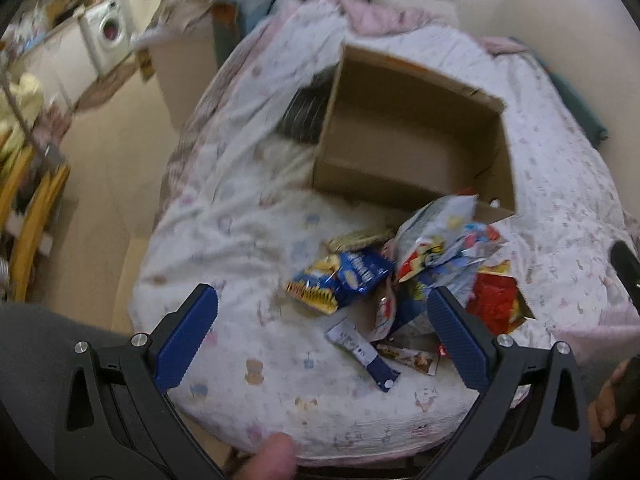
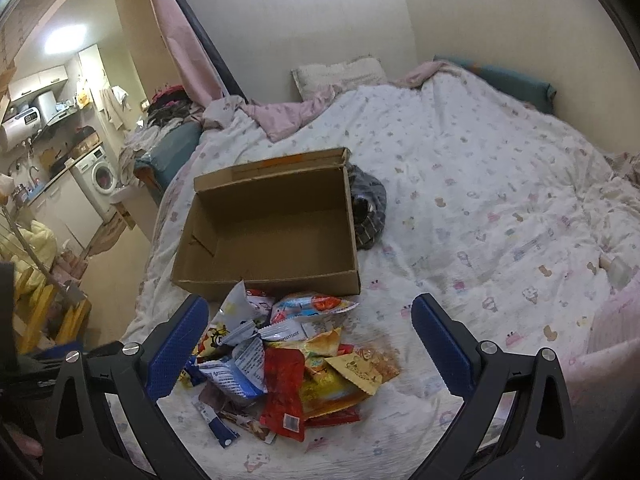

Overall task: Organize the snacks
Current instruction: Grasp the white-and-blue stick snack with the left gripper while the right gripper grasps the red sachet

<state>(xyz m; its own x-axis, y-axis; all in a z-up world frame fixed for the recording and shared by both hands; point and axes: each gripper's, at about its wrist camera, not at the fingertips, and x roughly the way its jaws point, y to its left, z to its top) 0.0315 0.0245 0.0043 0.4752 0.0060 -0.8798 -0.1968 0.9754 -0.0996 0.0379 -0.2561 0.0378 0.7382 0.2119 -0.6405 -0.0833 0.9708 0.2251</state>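
We take the cardboard box [image 2: 272, 224] as the landmark: a rectangular, open-topped carton of plain brown corrugated board, resting on the bed [image 2: 480, 184], whose soft, wrinkled quilt is white with small pastel prints. The snack pile [image 2: 296, 364] lies on the quilt just in front of the box's near wall, a loose heap of crinkled, glossy foil and plastic packets in red, yellow, blue and white. A dark striped fabric item [image 2: 370, 212] sits against the box's right wall. We hold the left tongs [image 1: 322, 334] apart above the pile's near edge, gripping nothing; their pads are blue and finely ribbed. We hold the right tongs [image 2: 310, 346] likewise apart over the pile.
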